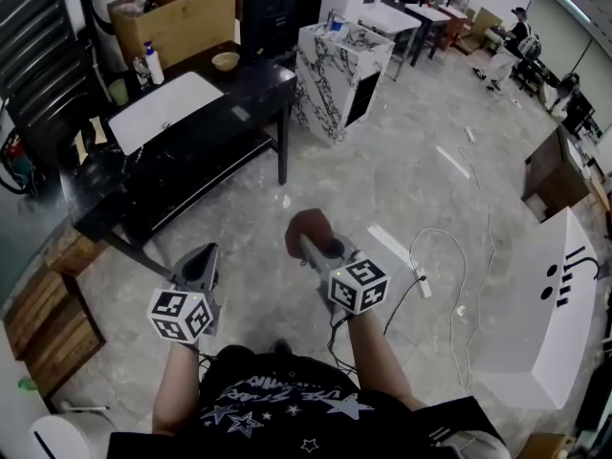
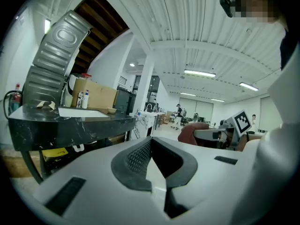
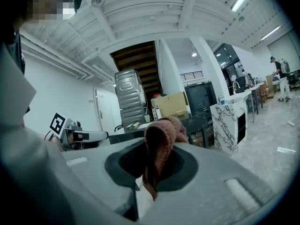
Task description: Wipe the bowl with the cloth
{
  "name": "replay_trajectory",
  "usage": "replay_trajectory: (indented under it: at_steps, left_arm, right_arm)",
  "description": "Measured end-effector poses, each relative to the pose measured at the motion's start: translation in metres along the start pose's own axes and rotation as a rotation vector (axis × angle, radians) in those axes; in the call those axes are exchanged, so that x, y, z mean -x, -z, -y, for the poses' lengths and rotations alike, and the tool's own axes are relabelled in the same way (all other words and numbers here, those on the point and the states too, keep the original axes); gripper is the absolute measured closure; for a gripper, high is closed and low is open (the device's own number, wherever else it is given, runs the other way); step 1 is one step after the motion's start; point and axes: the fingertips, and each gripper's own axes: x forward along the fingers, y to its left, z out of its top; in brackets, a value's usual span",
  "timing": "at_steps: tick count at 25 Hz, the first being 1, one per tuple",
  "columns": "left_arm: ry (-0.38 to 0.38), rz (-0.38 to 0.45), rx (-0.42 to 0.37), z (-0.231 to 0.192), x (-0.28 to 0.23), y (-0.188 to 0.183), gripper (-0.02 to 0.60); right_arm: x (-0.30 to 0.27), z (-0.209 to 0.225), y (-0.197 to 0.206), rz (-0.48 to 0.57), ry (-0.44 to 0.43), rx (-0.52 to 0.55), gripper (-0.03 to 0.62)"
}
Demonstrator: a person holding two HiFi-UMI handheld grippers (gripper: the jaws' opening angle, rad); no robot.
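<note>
L gripper point(image 2: 149, 161): jaws pressed together, nothing btwn them. R gripper point(image 3: 157, 165): jaws pinching a reddish-brown cloth point(image 3: 161, 132), bunched, fold standing above the pads. Bowl point(image 1: 226, 61) sits on black table point(image 1: 263, 89) near a cardboard box point(image 1: 182, 12), well apart from both grippers. Head view alone shows floor cables point(image 1: 449, 256).

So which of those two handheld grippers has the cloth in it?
The right gripper: a reddish-brown cloth is pinched between its jaws. The left gripper is shut and empty.
</note>
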Motion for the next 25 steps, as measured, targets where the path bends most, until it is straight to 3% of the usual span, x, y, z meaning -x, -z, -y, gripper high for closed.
replay_trajectory:
  at_steps: [6, 13, 18, 25]
  left_arm:
    - [0.018, -0.002, 0.013, -0.003, -0.023, -0.007, 0.572]
    - [0.046, 0.01, 0.037, -0.041, -0.08, -0.02, 0.572]
    - [0.072, 0.034, 0.036, -0.08, -0.139, -0.049, 0.574]
    - [0.093, -0.002, 0.064, -0.144, -0.232, -0.081, 0.574]
  right_arm:
    - [-0.01, 0.018, 0.009, -0.031, 0.005, -0.027, 0.546]
    - [-0.046, 0.056, 0.011, -0.067, 0.047, -0.019, 0.546]
    - [-0.097, 0.097, -0.012, -0.071, 0.074, 0.012, 0.546]
    - [-0.175, 0.153, -0.054, -0.061, 0.115, 0.032, 0.546]
